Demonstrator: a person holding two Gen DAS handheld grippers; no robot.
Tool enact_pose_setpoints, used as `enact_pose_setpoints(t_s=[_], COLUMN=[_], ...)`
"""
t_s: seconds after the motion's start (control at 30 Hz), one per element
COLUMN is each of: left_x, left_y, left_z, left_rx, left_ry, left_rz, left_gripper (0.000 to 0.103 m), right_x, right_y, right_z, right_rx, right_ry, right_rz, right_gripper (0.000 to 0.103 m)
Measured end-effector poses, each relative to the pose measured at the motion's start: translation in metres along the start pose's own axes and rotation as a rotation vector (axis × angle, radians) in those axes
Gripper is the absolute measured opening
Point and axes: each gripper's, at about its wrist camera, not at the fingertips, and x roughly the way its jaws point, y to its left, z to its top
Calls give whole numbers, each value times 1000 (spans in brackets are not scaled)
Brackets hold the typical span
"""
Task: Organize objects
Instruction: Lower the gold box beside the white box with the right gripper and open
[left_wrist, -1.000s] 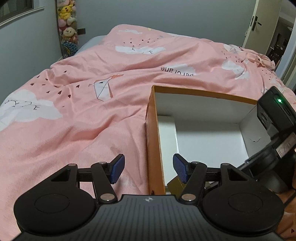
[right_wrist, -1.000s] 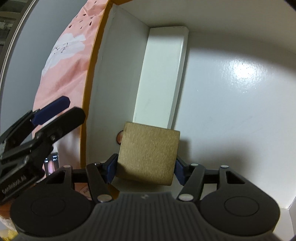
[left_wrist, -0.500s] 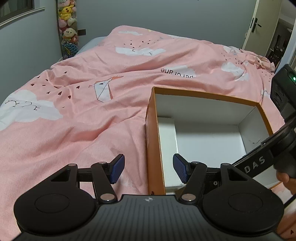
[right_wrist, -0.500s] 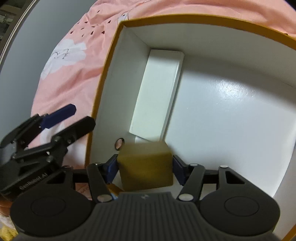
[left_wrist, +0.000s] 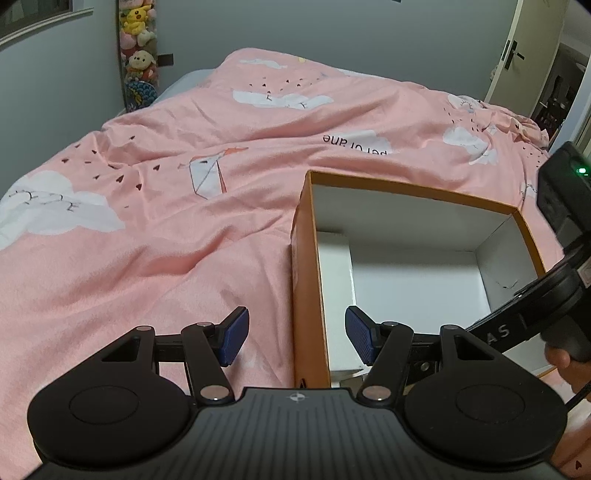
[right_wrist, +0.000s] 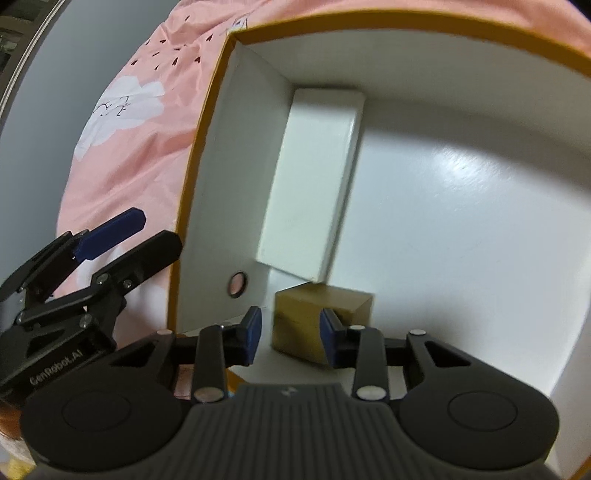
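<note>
- Right wrist view: the right gripper (right_wrist: 290, 338) hangs over the orange box (right_wrist: 192, 177). Its jaws have just been narrowing, and nothing sits between the pads.
- The tan block (right_wrist: 314, 321) rests on the box floor in the near left corner, just past the pads, close by the end of a white box (right_wrist: 314, 177).
- It looks stiff, light and matte; its flat opposite sides would likely take a grip well.
- The left gripper (left_wrist: 295, 334) stands wide, straddling the box wall, holding nothing.
</note>
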Motion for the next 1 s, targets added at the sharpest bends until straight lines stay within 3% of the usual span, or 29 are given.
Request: enact_pose_setpoints(t_s=[0.13, 0.2, 0.3, 0.73, 1.0], left_x=[3, 4, 3, 4, 1], left_y=[1, 0, -1, -3, -3], left_z=[-2, -3, -4, -6, -6], left_rx=[-6, -7, -6, -9, -7], left_ry=[15, 19, 23, 37, 28], left_rz=[-10, -13, -11, -8, -10], left_gripper=[70, 70, 70, 70, 70], right_x=[-2, 1, 9, 32, 32], right_y=[-9, -16, -25, -9, -6], right_z=[-5, -7, -11, -7, -5], right_rx=[-4, 8, 41, 38, 31], right_ry=[-21, -14, 8, 11, 2], right_rz=[-49, -51, -17, 76, 65], right_gripper=[36, 26, 22, 18, 19])
